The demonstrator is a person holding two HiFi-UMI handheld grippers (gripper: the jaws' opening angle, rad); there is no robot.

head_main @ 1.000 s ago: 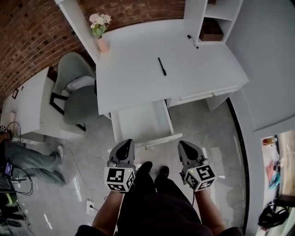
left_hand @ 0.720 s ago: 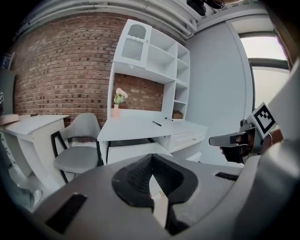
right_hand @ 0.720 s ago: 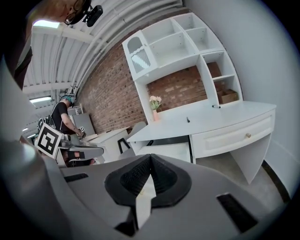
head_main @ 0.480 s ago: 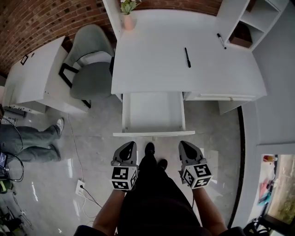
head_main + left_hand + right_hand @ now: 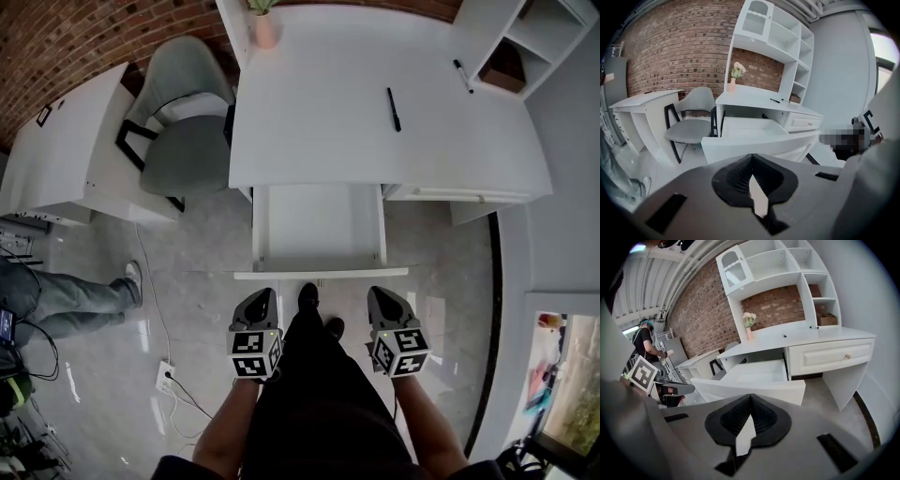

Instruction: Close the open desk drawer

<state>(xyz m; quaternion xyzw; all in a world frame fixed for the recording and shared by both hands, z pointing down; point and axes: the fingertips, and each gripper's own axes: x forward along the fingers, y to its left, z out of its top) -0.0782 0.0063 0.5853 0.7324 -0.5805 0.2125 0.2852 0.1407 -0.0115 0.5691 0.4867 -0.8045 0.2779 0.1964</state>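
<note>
In the head view, the white open desk drawer [image 5: 321, 274] stands pulled out from under the white bench [image 5: 319, 103], its front panel near the person's black shoes [image 5: 307, 297]. The left gripper [image 5: 260, 298] and the right gripper [image 5: 384, 296] hang side by side on the near side of that panel, apart from it. A black pen [image 5: 395, 109] lies on the bench top, and a grey padded chair [image 5: 187, 141] stands left of the bench.

In the left gripper view, the jaws are pressed together at the tips with nothing between them; the drawer front lies ahead, untouched.

In the right gripper view, the jaws likewise meet, empty. The drawer's bare inside shows, beside a closed white drawer [image 5: 829, 355].
</note>
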